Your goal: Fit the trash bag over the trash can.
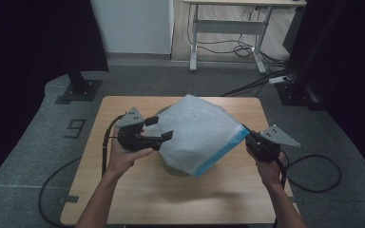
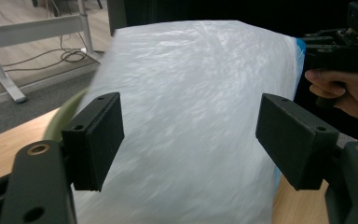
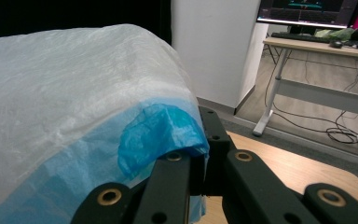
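The white sheet with a blue edge [image 1: 197,133] is held above the wooden table [image 1: 123,190], draped over a pale green round object [image 1: 171,166] (mostly hidden beneath it). The right gripper [image 1: 248,137] has its jaws clamped tight on the sheet's blue edge, the film bunched between them in the right gripper view. The left gripper [image 1: 159,128] stands wide apart at the sheet's opposite side; in the left gripper view its pads [image 2: 98,140] frame the white film without pressing on it.
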`<action>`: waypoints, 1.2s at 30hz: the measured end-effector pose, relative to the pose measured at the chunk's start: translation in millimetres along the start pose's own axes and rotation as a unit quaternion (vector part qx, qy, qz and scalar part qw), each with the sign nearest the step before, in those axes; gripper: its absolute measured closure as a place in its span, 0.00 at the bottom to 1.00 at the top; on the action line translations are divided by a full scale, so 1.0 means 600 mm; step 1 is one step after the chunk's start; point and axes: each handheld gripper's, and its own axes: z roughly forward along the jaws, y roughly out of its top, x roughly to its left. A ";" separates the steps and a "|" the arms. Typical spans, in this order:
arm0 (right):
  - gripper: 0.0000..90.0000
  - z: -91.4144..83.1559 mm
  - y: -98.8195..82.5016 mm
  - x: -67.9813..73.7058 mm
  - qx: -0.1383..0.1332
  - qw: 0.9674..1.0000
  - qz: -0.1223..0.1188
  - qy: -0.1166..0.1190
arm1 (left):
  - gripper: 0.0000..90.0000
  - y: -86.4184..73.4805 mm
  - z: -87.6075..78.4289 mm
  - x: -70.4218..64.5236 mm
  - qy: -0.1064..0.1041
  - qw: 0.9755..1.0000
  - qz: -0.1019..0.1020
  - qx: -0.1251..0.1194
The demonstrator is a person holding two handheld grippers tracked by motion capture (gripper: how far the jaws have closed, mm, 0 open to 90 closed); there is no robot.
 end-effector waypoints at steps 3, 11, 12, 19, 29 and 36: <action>0.98 0.003 0.000 0.004 0.001 1.000 0.000 0.003 | 0.26 0.002 0.013 -0.008 0.007 1.000 -0.001 0.002; 0.98 0.011 0.000 0.014 0.008 1.000 -0.002 0.014 | 0.28 -0.001 0.062 -0.040 0.011 1.000 -0.011 0.023; 0.98 0.012 0.000 0.016 0.009 1.000 -0.003 0.016 | 0.28 -0.002 0.067 -0.042 0.011 1.000 -0.012 0.025; 0.98 0.016 0.003 0.029 0.009 1.000 -0.004 0.025 | 0.25 -0.008 0.094 -0.058 0.004 0.999 -0.016 0.041; 0.98 0.016 0.005 0.044 0.007 0.999 -0.008 0.040 | 0.33 -0.017 0.127 -0.067 -0.017 0.998 -0.026 0.055; 0.98 0.011 0.009 0.046 0.004 0.999 -0.010 0.044 | 0.58 -0.017 0.133 -0.069 -0.035 0.998 -0.025 0.054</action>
